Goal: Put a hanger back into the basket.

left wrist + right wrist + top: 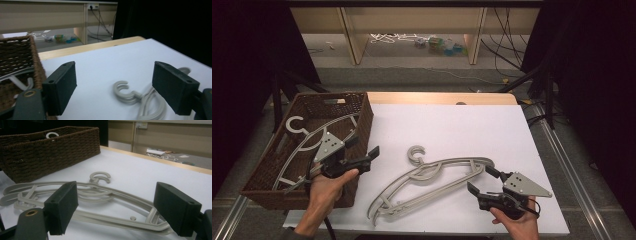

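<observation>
Two grey plastic hangers (pixel 432 179) lie overlapped on the white table (pixel 452 125), hooks toward the far left. In the right gripper view the hangers (pixel 100 192) stretch away from the jaws. My right gripper (pixel 482 181) is open at their right end, and that end lies between its jaws (pixel 120 210) without being clamped. My left gripper (pixel 362 146) is open and empty over the basket's right rim. Its own view (pixel 117 87) looks across the table at a hanger hook (pixel 122 91). Another grey hanger (pixel 312 140) rests inside the brown wicker basket (pixel 364 117).
The basket (pixel 15 57) (pixel 50 147) takes up the table's left side. Bare white table extends behind and right of the hangers. A wooden edge (pixel 442 97) runs along the far side, with shelving, cables and dark stands on the floor beyond.
</observation>
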Demonstrator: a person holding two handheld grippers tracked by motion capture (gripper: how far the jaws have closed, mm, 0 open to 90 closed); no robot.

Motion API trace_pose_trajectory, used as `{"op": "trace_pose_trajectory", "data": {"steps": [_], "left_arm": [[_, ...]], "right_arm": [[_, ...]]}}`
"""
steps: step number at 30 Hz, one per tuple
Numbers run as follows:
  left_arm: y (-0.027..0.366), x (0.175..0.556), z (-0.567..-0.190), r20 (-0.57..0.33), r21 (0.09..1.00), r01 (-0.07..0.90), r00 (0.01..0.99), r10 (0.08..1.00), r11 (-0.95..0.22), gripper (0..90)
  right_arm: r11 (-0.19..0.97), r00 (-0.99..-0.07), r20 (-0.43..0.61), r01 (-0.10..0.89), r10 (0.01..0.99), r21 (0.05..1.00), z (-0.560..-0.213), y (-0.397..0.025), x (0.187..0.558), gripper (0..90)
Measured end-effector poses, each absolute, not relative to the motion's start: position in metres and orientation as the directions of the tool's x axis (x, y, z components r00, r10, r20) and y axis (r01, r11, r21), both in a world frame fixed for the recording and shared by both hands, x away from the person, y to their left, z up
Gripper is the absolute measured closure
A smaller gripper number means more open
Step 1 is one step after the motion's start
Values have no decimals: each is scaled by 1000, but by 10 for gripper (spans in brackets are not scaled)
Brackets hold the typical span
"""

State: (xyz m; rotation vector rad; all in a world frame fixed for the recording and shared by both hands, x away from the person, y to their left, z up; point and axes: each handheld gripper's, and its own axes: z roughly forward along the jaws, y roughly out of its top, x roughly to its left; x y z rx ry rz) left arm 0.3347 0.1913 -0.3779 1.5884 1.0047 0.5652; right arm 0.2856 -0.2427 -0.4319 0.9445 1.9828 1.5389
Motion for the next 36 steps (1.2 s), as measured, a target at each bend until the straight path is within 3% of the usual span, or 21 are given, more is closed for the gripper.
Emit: {"op": "trace_pose_trajectory", "data": {"steps": [17,36], "left_arm": [[153,299,-384,-104,958,273,612,784,-87,202],[135,302,-424,-98,915,353,666,739,-197,198]], "right_arm": [[153,-655,42,237,754,959,-431,-242,285,181],[149,-658,49,242,751,959,-431,-239,285,179]]}}
